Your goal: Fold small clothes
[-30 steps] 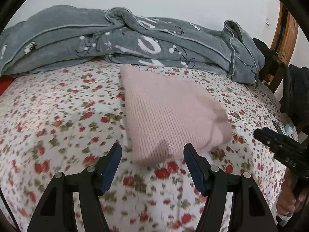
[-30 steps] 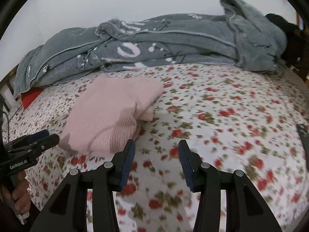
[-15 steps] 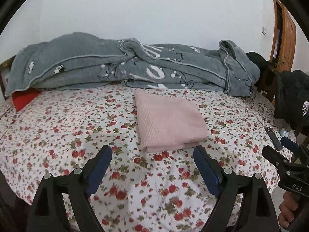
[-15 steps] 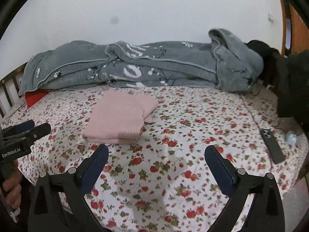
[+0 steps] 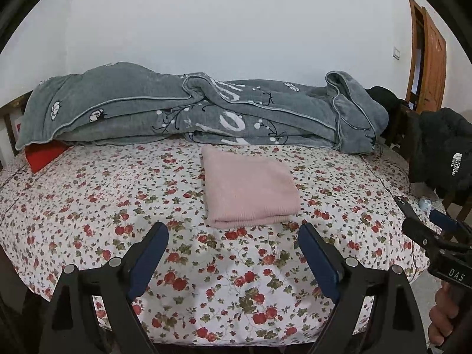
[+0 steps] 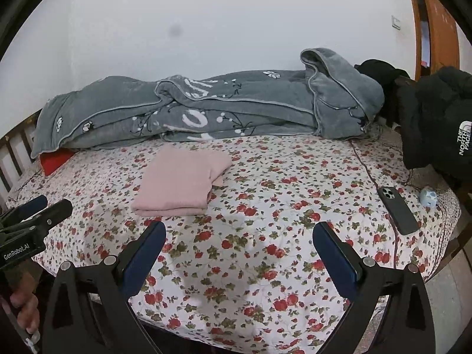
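Observation:
A pink knit garment (image 5: pixel 247 188) lies folded into a flat rectangle on the floral bedsheet (image 5: pixel 103 194), near the middle of the bed. It also shows in the right wrist view (image 6: pixel 183 181). My left gripper (image 5: pixel 233 236) is open and empty, held back above the bed's near edge, well short of the garment. My right gripper (image 6: pixel 239 233) is open and empty too, held back to the right of the garment. Each gripper shows at the edge of the other's view: the right one (image 5: pixel 436 230) and the left one (image 6: pixel 38 209).
A rumpled grey blanket (image 5: pixel 191 112) lies along the far side against the wall. A red pillow (image 5: pixel 44 153) peeks out at the far left. A dark phone (image 6: pixel 396 209) and a small pale blue object (image 6: pixel 429 197) lie at the right edge. A black jacket (image 6: pixel 436 124) hangs at the right.
Both grippers have pulled back and up from the folded garment and opened wider. The garment now lies still and flat on the sheet.

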Motion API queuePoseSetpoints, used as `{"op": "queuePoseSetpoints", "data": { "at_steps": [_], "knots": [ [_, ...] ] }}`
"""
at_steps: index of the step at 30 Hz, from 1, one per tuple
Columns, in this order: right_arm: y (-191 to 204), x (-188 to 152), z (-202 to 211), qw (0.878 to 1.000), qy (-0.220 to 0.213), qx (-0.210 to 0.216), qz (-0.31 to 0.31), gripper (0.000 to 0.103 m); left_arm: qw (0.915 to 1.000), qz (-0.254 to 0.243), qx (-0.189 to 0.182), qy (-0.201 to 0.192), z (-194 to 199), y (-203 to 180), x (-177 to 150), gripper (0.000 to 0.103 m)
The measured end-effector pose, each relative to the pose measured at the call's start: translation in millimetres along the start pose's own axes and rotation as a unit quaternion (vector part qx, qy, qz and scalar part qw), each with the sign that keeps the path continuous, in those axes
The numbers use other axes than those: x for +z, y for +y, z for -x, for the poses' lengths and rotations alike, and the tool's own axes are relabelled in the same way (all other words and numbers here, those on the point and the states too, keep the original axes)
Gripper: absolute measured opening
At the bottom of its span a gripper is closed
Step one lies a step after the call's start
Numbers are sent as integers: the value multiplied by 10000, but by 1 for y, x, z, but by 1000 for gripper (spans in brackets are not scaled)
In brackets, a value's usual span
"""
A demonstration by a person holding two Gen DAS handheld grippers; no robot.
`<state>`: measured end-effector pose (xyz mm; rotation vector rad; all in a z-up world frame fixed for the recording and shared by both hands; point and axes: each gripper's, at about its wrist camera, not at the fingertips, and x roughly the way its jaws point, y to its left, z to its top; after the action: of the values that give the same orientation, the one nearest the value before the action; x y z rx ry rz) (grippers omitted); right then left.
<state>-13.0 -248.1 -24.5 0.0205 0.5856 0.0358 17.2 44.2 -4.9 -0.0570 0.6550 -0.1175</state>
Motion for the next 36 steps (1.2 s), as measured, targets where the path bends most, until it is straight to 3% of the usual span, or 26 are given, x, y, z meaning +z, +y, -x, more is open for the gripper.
{"op": "queuePoseSetpoints", "data": {
  "at_steps": [36],
  "knots": [
    [9,0,2,10000,-41,-12,87,98,10000,11,17,-10,1,1,1,90]
  ]
}}
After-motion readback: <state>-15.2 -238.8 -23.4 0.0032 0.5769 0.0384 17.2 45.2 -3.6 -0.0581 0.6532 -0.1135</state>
